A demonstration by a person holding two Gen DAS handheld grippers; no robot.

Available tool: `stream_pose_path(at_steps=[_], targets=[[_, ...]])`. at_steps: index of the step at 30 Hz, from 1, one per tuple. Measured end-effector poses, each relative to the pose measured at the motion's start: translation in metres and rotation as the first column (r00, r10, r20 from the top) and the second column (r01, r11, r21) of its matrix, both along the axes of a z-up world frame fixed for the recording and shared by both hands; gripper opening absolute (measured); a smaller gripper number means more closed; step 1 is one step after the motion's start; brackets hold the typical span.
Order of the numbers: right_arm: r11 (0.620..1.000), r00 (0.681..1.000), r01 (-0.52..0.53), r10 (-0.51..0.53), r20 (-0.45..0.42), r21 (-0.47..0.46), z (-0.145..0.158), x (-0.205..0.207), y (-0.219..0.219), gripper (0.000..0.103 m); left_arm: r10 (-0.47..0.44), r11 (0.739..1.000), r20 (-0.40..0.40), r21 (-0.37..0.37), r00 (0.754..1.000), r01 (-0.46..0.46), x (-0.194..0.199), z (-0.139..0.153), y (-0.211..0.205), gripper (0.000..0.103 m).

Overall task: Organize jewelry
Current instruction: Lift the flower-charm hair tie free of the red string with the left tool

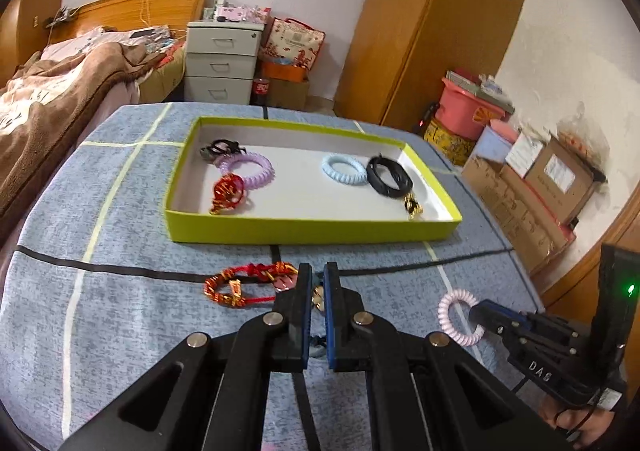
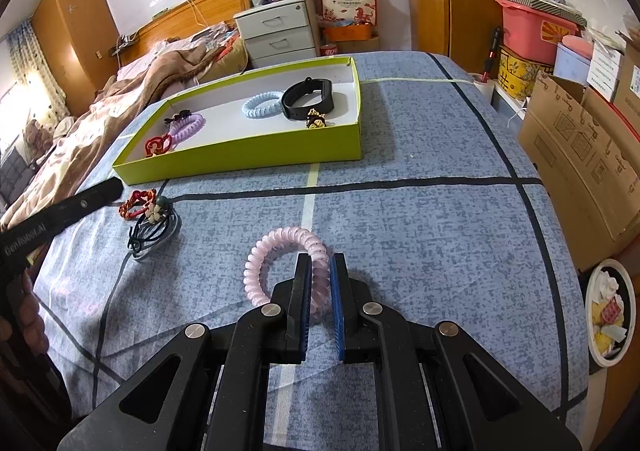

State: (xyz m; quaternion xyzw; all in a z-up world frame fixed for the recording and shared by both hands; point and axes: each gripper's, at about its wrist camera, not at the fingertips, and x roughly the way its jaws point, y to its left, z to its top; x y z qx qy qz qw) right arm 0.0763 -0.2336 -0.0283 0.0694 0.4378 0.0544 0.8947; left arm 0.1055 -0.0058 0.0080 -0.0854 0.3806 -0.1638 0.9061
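"DAS" in white letters on right gripper [image 1: 476,317] body; "BenRobot.AI" along left gripper [image 2: 116,187] arm, far left.

Both wrist views low, close over blue tablecloth [image 1: 120,311], facing green tray [image 1: 312,231], bedroom beyond, shared.

A shallow green tray [image 1: 312,229] with a white floor sits on the blue cloth, holding a black hair tie [image 1: 224,148], a lilac coil tie [image 1: 246,170], a red-gold charm [image 1: 228,193], a pale blue coil [image 1: 344,170], a black band [image 1: 389,176] and a gold trinket [image 1: 413,207]. In front of it lie a red-gold bracelet [image 1: 240,285], a dark cord tie with a small flower [image 2: 154,229], and a pink coil tie [image 2: 280,263] standing tilted.
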Motion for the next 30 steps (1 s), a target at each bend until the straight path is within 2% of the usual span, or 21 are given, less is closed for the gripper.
stream_pose_path(at_steps=[4,9,13,15,18,21,24,27,30], targets=[[1.0,1.0,-0.005,0.005,-0.001,-0.004,0.001,-0.001,0.001,0.01,0.002,1.0,0.0,0.004,1.0,-0.002,0.001,0.001,0.004,0.006],[1.0,1.0,-0.005,0.005,0.001,-0.002,0.002,-0.001,0.002,0.01,-0.029,1.0,-0.047,0.01,0.998,0.03,0.003,-0.012,0.002,0.008],[1.0,1.0,-0.01,0.01,-0.004,-0.008,0.003,-0.001,0.003,0.01,-0.044,0.998,-0.055,0.045,0.998,0.046,0.004,-0.016,-0.005,0.029],[1.0,1.0,-0.01,0.01,-0.002,-0.009,0.003,-0.001,0.004,0.01,-0.067,0.996,-0.058,0.05,0.996,0.07,0.004,-0.018,-0.011,0.03],[1.0,1.0,-0.008,0.008,-0.006,-0.007,0.002,-0.001,0.004,0.01,-0.065,0.991,-0.062,0.116,0.996,0.072,0.006,-0.022,-0.019,0.03],[1.0,1.0,-0.009,0.009,-0.004,-0.008,0.002,-0.001,0.004,0.01,-0.072,0.986,-0.096,0.143,0.993,0.085,0.009,-0.03,-0.023,0.029],[1.0,1.0,-0.012,0.012,-0.004,-0.007,0.001,0.0,0.004,0.01,-0.059,0.976,-0.083,0.206,0.995,0.075,0.009,-0.032,-0.028,0.029],[1.0,1.0,-0.013,0.013,-0.004,-0.002,0.0,0.0,0.004,0.01,-0.078,0.977,-0.074,0.194,0.994,0.091,0.007,-0.028,-0.03,0.029],[1.0,1.0,-0.016,0.016,-0.006,-0.004,0.0,0.001,0.005,0.01,-0.064,0.97,-0.074,0.229,0.995,0.079,0.012,-0.03,-0.031,0.029]])
